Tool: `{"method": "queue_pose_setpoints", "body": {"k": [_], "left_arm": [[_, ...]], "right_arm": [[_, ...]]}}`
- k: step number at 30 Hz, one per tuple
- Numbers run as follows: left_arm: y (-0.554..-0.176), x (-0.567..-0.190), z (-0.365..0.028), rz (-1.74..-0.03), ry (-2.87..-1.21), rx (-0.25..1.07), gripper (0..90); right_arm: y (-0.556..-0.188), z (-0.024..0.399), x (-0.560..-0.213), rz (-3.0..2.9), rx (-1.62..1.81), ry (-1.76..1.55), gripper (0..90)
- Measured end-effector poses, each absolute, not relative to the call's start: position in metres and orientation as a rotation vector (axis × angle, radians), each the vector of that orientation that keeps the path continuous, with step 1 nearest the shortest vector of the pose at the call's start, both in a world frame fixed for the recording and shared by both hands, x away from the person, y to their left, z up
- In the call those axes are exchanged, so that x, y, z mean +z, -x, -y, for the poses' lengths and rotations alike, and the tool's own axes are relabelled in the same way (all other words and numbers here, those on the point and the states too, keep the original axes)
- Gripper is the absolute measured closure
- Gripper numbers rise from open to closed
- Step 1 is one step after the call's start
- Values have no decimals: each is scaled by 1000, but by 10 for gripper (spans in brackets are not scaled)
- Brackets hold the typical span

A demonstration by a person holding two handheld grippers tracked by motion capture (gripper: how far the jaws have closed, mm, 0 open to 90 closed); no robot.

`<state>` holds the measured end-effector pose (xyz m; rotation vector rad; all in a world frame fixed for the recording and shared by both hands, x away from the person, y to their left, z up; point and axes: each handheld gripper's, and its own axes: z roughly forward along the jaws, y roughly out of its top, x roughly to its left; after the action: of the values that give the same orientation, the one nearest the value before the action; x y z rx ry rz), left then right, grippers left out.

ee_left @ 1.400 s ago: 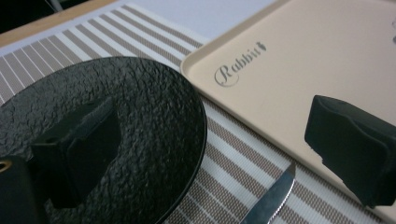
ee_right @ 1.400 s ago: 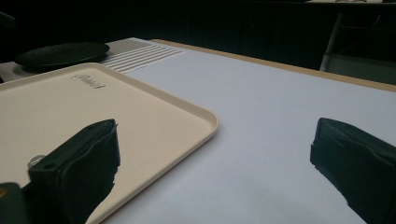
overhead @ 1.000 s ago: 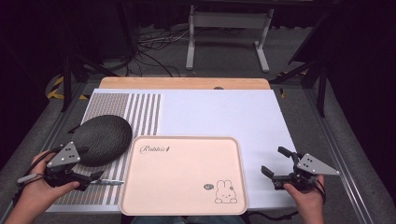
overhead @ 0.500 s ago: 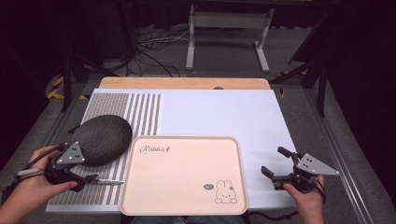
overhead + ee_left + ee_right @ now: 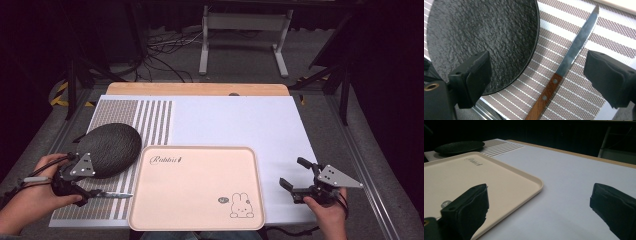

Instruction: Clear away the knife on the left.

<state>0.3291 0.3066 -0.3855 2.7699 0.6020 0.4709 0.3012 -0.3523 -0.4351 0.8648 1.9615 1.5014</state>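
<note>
A: Where is the left gripper (image 5: 75, 192) at this moment?

B: It is at the near left corner of the desk (image 5: 240, 117), over the striped mat (image 5: 150, 120). In the left gripper view its jaws stand wide apart and they hold nothing.

A: And what lies between the jaws?

B: A knife (image 5: 566, 66) with a wooden handle and a serrated blade. It lies flat on the striped mat, and the gripper does not touch it. In the high view the tip of the blade points toward the beige tray (image 5: 195, 190) and ends just beside its left edge.

A: What is next to the knife?

B: A black plate (image 5: 481, 37) with rough surface, just beside the blade. I cannot tell if they touch.

A: And the right gripper (image 5: 299, 178)?

B: It is at the near right side of the desk, over the white surface, to the right of the tray. Its jaws are also apart and empty. The tray carries only a printed rabbit (image 5: 241, 206) and one word.
</note>
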Motion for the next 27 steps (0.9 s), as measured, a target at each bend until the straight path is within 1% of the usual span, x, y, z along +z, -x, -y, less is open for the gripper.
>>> {"method": "queue_pose_setpoints", "body": {"k": [4,5,6,9,13,17,20,23,24,26,27], "left_arm": [[-331,-388,-306,-513,-2846,467,131],[-331,-389,-306,-471,-2864,441,143],[-331,-389,-306,-471,-2864,441,178],[-334,-393,-307,-412,-2906,387,200],[-338,-402,-306,-369,-3016,335,284],[-340,-408,-304,-312,-3075,250,379],[-342,-414,-303,-293,-3132,209,432],[-344,-416,-300,-273,-3164,187,441],[-345,-417,-298,-272,-3176,172,475],[-348,-418,-295,-214,-3201,147,513],[-348,-418,-294,-206,-3216,149,549]], "right_arm": [[-301,352,-435,-1961,1503,-861,31],[-301,353,-435,-1961,1502,-862,31],[-301,353,-435,-1961,1502,-862,31],[-300,353,-435,-1959,1503,-864,33],[-300,353,-435,-1961,1506,-858,35],[-298,354,-435,-1961,1504,-857,37],[-296,355,-435,-1957,1504,-864,38],[-294,357,-435,-1954,1503,-865,38],[-293,357,-435,-1956,1504,-863,38],[-292,358,-435,-1958,1500,-859,40],[-291,359,-435,-1957,1500,-861,41]]}}
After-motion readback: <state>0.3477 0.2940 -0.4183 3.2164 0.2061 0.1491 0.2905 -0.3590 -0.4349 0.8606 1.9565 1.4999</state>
